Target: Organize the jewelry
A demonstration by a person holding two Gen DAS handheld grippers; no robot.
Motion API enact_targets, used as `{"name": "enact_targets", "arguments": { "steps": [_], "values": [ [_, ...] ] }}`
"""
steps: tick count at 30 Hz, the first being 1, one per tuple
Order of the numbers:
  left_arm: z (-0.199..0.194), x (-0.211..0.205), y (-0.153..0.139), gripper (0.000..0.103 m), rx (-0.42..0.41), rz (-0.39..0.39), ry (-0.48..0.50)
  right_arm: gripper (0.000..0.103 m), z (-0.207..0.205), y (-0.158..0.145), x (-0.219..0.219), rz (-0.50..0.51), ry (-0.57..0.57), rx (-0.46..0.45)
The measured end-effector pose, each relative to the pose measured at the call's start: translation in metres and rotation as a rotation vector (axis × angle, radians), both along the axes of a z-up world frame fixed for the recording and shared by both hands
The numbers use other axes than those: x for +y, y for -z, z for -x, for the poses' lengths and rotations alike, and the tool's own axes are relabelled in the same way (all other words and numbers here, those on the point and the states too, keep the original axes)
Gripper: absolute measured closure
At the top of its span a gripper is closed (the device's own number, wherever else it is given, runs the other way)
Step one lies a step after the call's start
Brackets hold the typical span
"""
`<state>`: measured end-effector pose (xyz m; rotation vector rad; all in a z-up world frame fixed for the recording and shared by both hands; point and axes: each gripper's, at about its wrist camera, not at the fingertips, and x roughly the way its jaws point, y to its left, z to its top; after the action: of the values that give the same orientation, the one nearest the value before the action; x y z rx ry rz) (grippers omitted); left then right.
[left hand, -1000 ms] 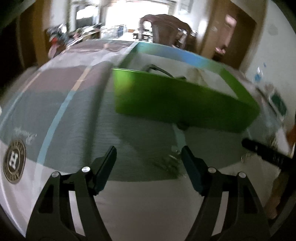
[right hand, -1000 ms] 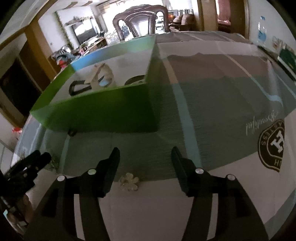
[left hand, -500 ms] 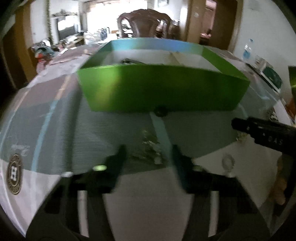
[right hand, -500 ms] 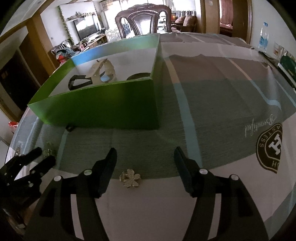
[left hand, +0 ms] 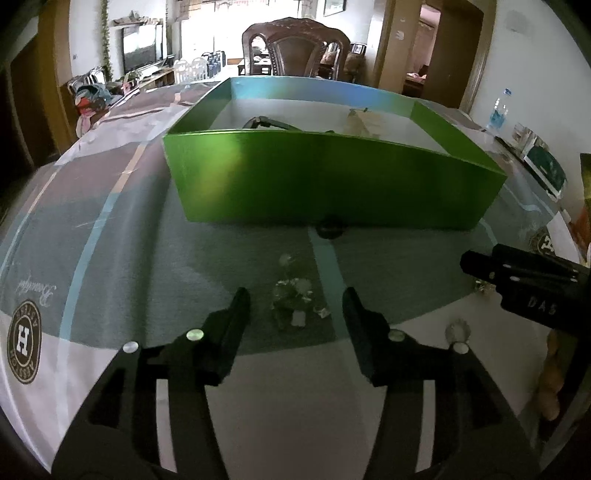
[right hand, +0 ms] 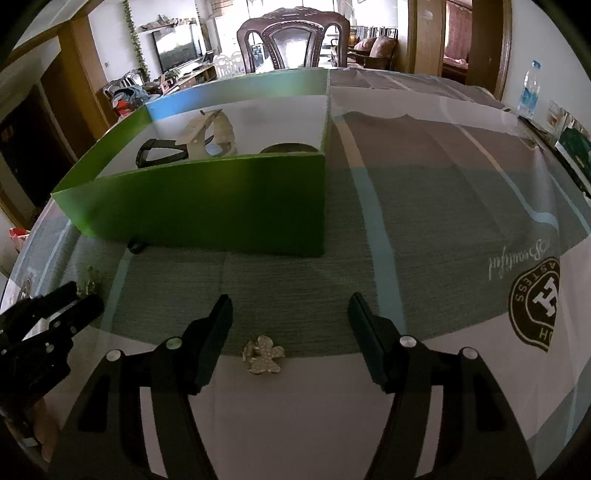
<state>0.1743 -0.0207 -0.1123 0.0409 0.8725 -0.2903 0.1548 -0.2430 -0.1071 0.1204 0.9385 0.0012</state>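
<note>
Left tongs [left hand: 295, 301] angled down, jaws opening; right tongs [right hand: 290, 310] likewise, jaws opening.

Glossy green box [left hand: 332, 177] – woven matt tablecloth [right hand: 424, 236] beneath; sparkly metal brooch [right hand: 263, 355] – carved wooden chair [right hand: 295, 35].

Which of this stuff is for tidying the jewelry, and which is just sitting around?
For the job:
- green box
- sparkly cluster, between the opening left claw
- flower brooch, between the opening right claw

Just lying about:
- chair
- water bottle
- television
</note>
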Motion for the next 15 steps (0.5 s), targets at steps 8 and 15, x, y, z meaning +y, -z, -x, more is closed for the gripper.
{"name": "enact_targets", "arguments": {
  "steps": [8,15],
  "values": [
    [-0.0034,0.0085,0.0007,0.088,0.012,0.041,-0.026,0.037,0.0004,0.0002,0.0001,0.021,0.0,0.001],
    [-0.0014,0.0085,-0.0012,0.088,0.0,0.025,-0.031,0.038,0.0091,0.0025,0.0062,0.099,-0.009,0.013]
  ]
}}
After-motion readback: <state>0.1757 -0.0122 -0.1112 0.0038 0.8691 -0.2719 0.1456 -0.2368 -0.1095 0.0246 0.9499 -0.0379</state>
